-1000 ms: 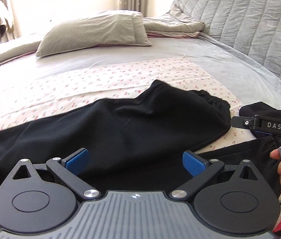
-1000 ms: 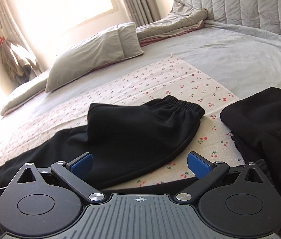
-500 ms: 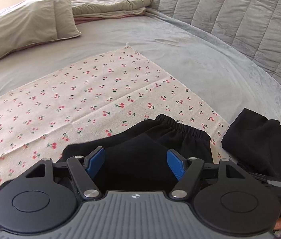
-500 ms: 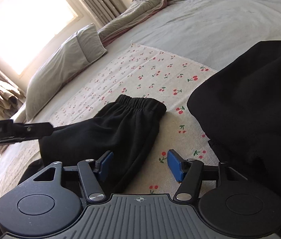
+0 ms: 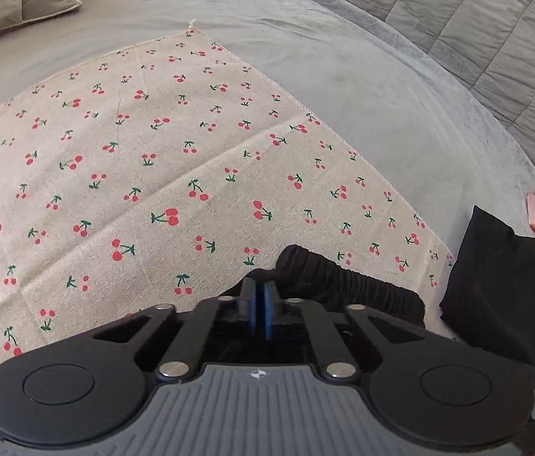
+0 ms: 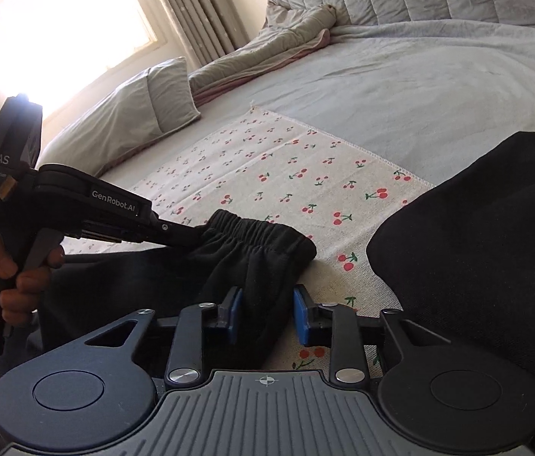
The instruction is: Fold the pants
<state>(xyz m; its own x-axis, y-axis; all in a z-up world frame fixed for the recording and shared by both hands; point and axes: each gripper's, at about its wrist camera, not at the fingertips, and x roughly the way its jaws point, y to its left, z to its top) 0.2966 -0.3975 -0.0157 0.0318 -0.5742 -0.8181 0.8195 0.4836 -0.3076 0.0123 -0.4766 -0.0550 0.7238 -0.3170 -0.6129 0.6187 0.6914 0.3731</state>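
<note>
A hand (image 6: 9, 266) is holding the left gripper (image 5: 258, 296), which is sitting clenched on the gathered cuff of the black pants (image 6: 252, 243). The pants are lying on the cherry cloth (image 5: 153, 159) spread over the grey bed (image 5: 343, 57). The right gripper (image 6: 267, 315) is closing its jaws around the near edge of the same leg, its pads (image 6: 299, 315) not yet pressing. Further right, a dark heap (image 6: 495, 228) is resting.
</note>
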